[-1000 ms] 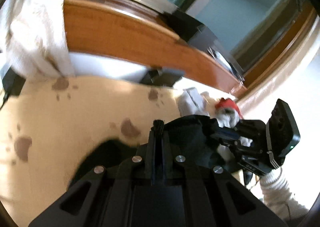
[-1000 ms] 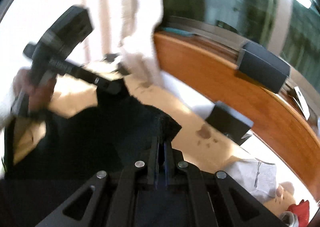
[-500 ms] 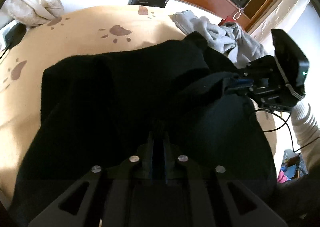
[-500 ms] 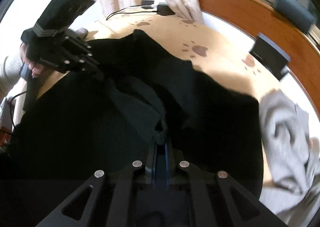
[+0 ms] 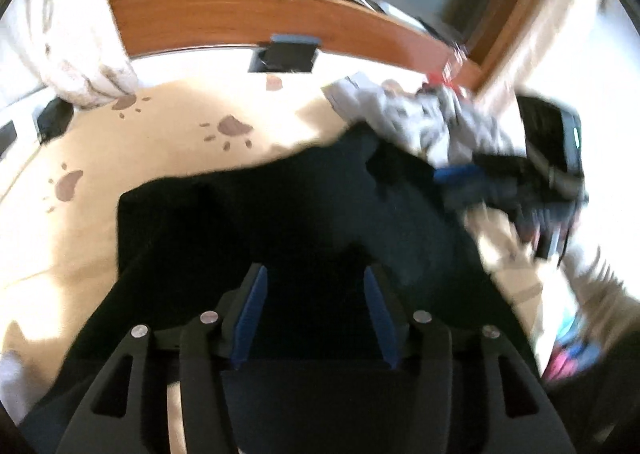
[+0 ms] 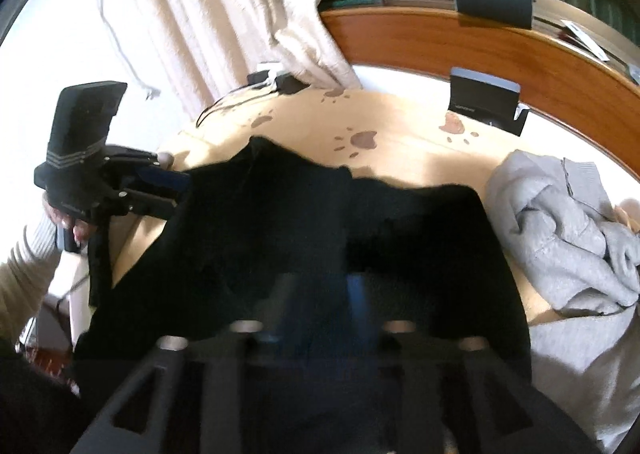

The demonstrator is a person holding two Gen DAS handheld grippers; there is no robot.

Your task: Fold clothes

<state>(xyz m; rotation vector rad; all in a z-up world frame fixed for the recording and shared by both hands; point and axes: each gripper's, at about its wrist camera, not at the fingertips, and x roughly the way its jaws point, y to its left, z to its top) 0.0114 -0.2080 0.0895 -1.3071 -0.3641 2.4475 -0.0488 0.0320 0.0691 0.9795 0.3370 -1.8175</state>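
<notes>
Left wrist view: left gripper [image 5: 312, 314] fingers parted and opening, blue pads clear of cloth; black garment [image 5: 280, 214] spread below on cream paw-print bed cover [image 5: 80, 158]. Grey clothes [image 5: 420, 122] heaped beyond; right gripper [image 5: 460, 178] blurred at garment's right edge.

Right wrist view: right gripper [image 6: 320, 294] blurred, fingers opening, nothing pinched. Black garment [image 6: 320, 222] flat on bed cover [image 6: 420, 158], grey clothes [image 6: 560, 230] at right, left gripper [image 6: 168, 186] at left edge.

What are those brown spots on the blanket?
Brown paw prints on the cream blanket, clearest in the right wrist view.

Paw-print cover [image 6: 400, 158], wooden headboard [image 6: 440, 42] (curtain [image 6: 224, 14] left).
</notes>
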